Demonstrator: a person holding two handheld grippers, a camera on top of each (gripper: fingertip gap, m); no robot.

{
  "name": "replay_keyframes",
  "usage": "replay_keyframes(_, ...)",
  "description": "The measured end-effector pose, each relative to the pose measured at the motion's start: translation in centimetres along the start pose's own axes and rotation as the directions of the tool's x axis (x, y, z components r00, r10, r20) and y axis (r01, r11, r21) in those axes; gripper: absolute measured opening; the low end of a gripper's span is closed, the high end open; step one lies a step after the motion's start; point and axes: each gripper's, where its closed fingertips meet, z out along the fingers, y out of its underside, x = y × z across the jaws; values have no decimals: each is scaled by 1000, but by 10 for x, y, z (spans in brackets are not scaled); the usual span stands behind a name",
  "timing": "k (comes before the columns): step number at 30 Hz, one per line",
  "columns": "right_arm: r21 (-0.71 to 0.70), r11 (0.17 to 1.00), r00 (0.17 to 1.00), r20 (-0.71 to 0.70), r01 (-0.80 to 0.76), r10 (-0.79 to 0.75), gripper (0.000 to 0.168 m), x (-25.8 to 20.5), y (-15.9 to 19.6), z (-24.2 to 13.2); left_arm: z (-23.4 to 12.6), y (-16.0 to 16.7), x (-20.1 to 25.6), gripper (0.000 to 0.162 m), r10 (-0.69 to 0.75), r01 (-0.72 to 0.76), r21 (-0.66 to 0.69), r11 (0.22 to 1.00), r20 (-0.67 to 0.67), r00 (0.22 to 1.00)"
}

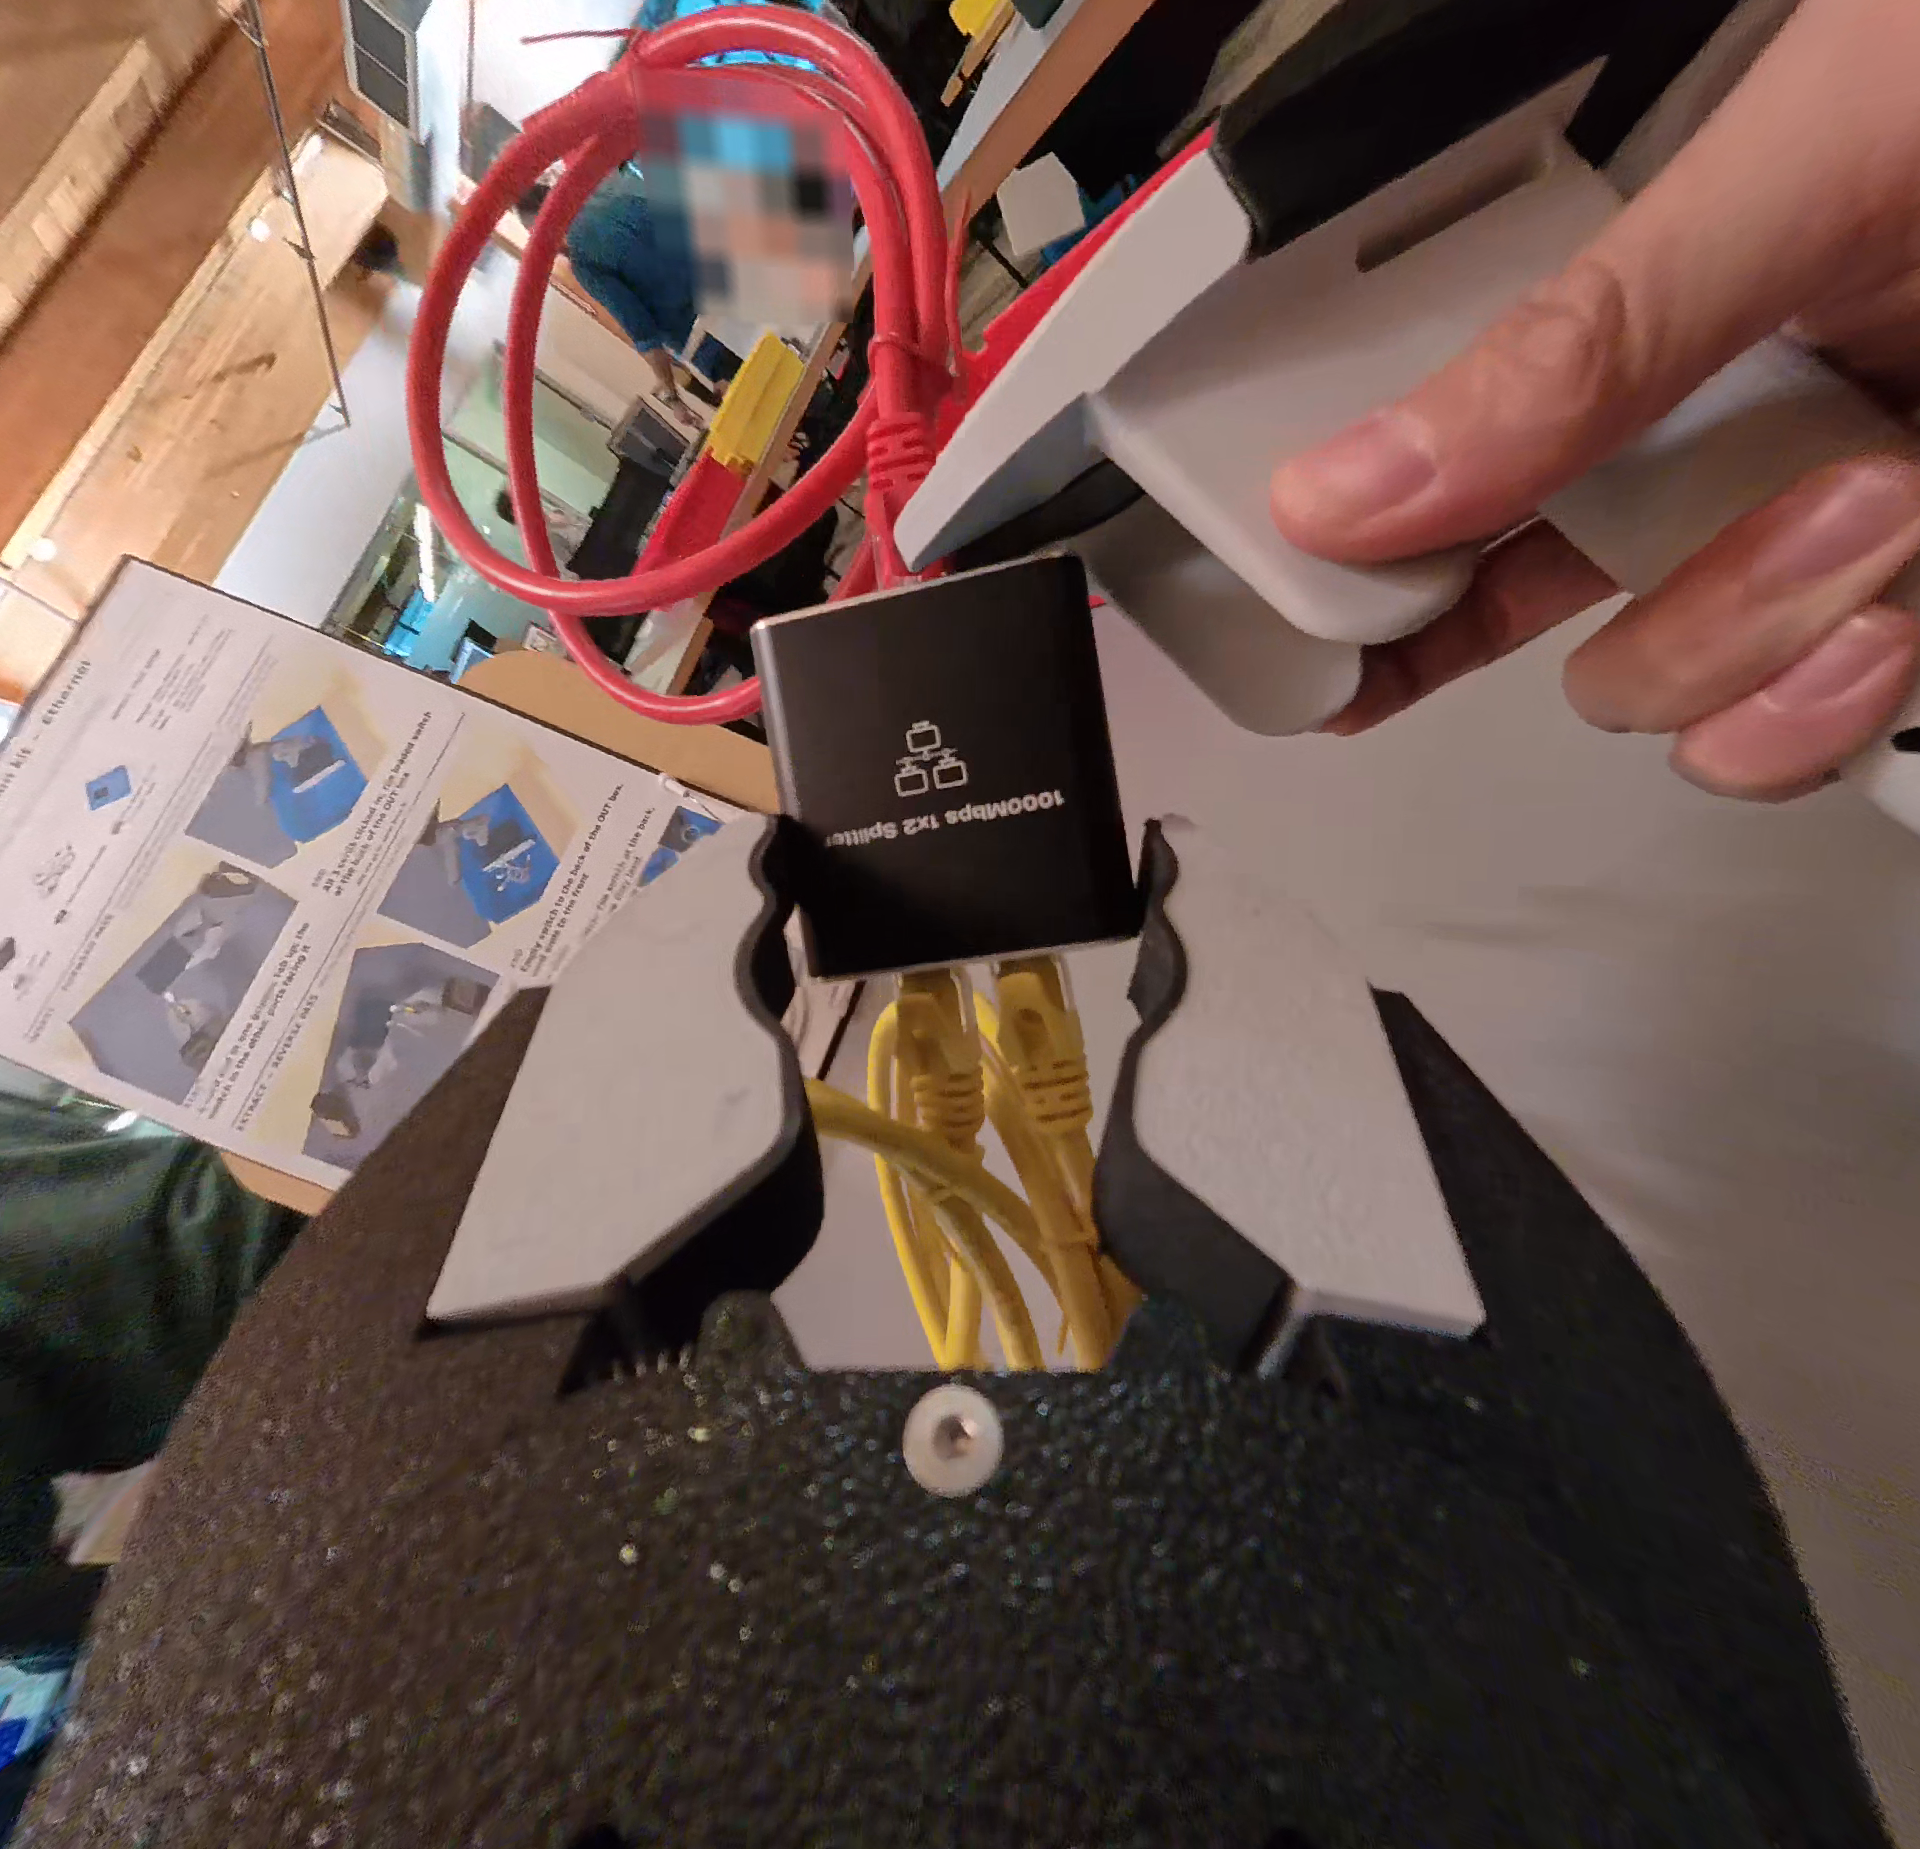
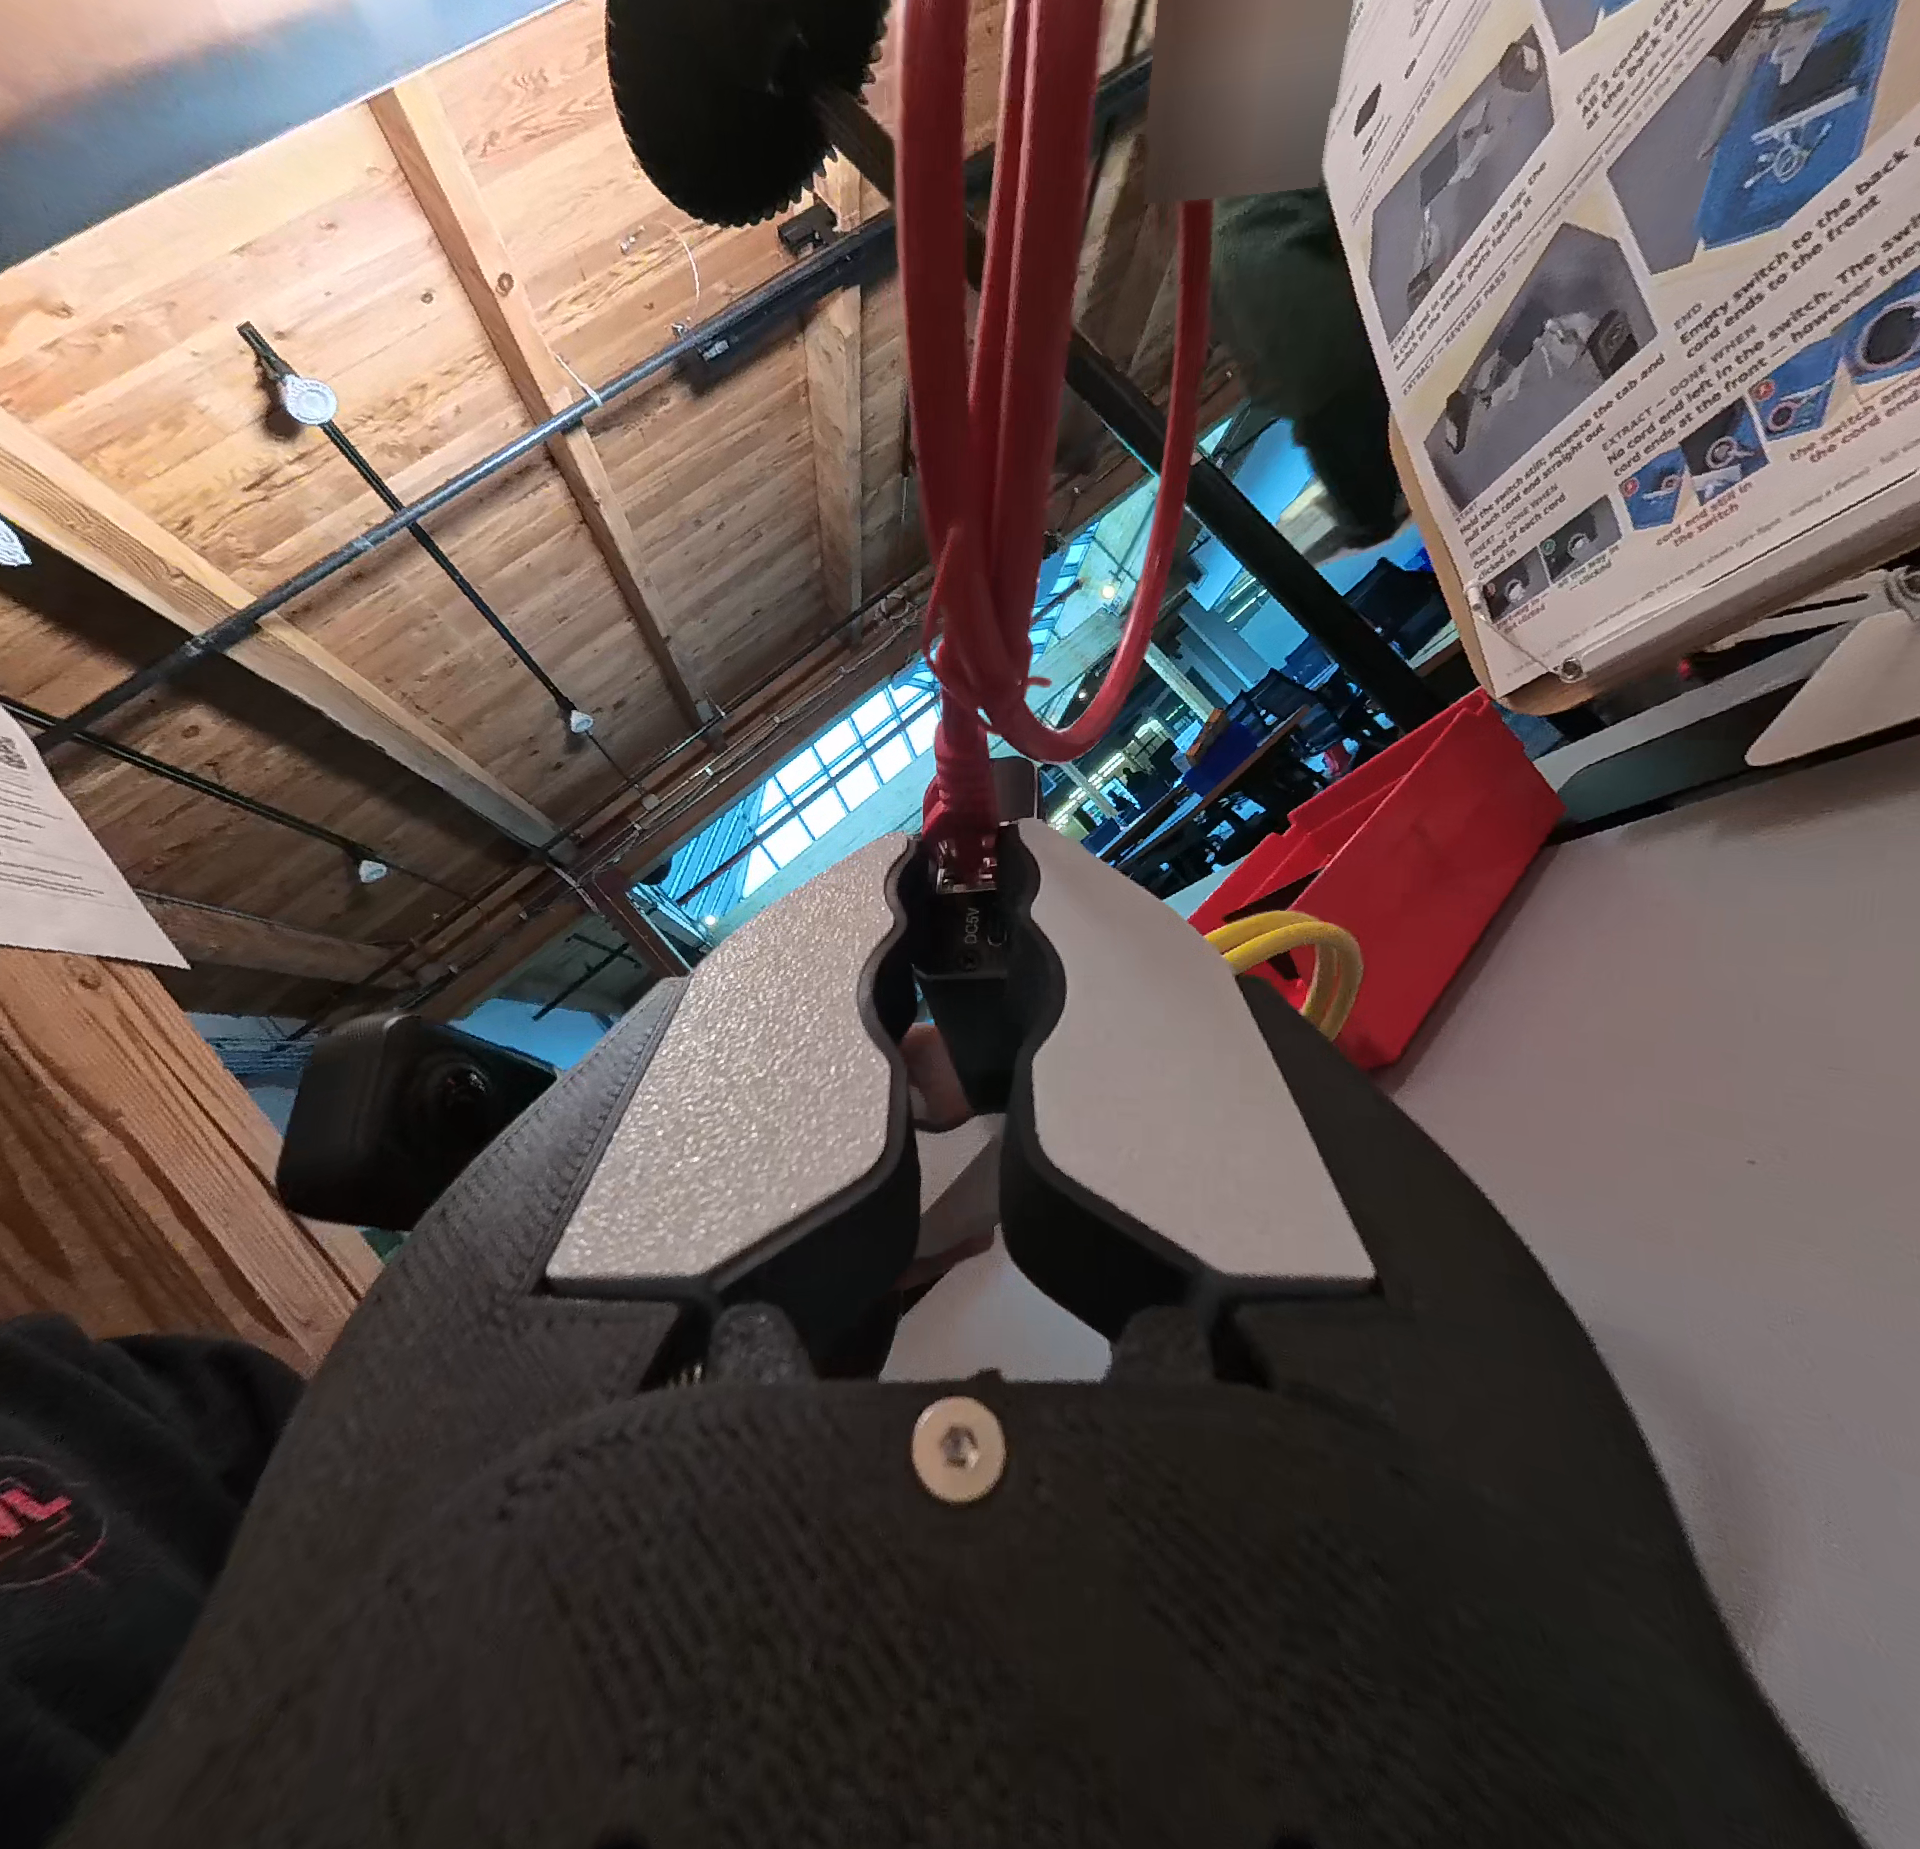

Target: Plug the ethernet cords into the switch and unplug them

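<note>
Between the fingers of the left gripper (image 1: 961, 926), in the left wrist view, sits the black switch (image 1: 940, 776), a small flat box pinched across its near end with the fingers closed on its two sides. Two yellow cords (image 1: 997, 1093) run into its near edge side by side, their plugs apparently seated in the two ports there, and their slack drops down through the gap toward the gripper body. At the far edge a red cord (image 1: 665, 365) meets the box; its coiled loop, held by a tie, hangs beyond. The join itself is partly hidden by the grey finger of the right gripper (image 1: 1049, 449), which reaches in from the right with a person's hand (image 1: 1683, 511) around it. A printed instruction sheet (image 1: 312, 864) lies to the left.

Seen from the right wrist view, the right gripper (image 2: 961, 926) has its fingers narrowed onto the thin edge of the switch (image 2: 977, 978), right where the red plug (image 2: 961, 812) enters it. The red cord (image 2: 997, 345) loops away beyond. Whether the pads press the plug's tab or only the box, I cannot tell. A red bin (image 2: 1392, 874) with another yellow loop (image 2: 1288, 952) stands to the right on the grey table (image 2: 1662, 1176), and the instruction sheet (image 2: 1662, 272) is propped farther off.

My reading: all three cords look plugged in, so the plugging half seems finished or nearly so, with the red plug perhaps just being pushed home or about to be pulled. Unplugging all three appears to remain.
</note>
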Motion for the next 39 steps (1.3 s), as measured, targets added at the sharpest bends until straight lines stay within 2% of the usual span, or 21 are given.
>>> replay_keyframes(3,-19,999,999,-28,28,-28,14,6,2,-1,0,3,3,63,-33,33,-22,999,-34,999)
replay_keyframes(6,-116,982,984,-80,151,-161,14,11,8,-1,0,10,5,63,-53,50,-62,997,-53,997)
replay_keyframes(9,-198,958,969,-93,208,-230,14,8,14,1,-3,16,1,63,30,-31,-94,995,-10,999)
replay_keyframes(15,-95,994,996,-61,56,-62,14,7,11,2,-8,11,-6,63,183,-174,-131,976,54,982)
replay_keyframes(20,-137,973,974,-101,186,-201,14,3,12,3,-11,11,-9,63,215,-199,-152,968,101,971)
replay_keyframes(25,-221,918,935,-56,331,-350,13,-7,11,2,-14,4,-11,62,155,-148,-88,985,78,985)
replay_keyframes(27,-173,954,967,-19,246,-253,14,-11,6,2,-15,-4,-11,62,137,-133,-52,990,77,988)
replay_keyframes(30,-91,991,995,16,97,-96,13,-9,1,1,-15,-9,-14,62,216,-208,-75,975,115,970)
replay_keyframes(32,-78,994,997,-12,74,-75,13,-5,2,-1,-14,-6,-12,62,237,-227,-97,969,113,965)
replay_keyframes(36,-201,937,946,-97,285,-309,14,0,9,-2,-11,3,-6,62,131,-125,-86,988,64,989)
replay_keyframes(39,-272,875,892,-102,401,-440,14,-2,10,-1,-11,4,-7,62,96,-92,-76,993,52,994)
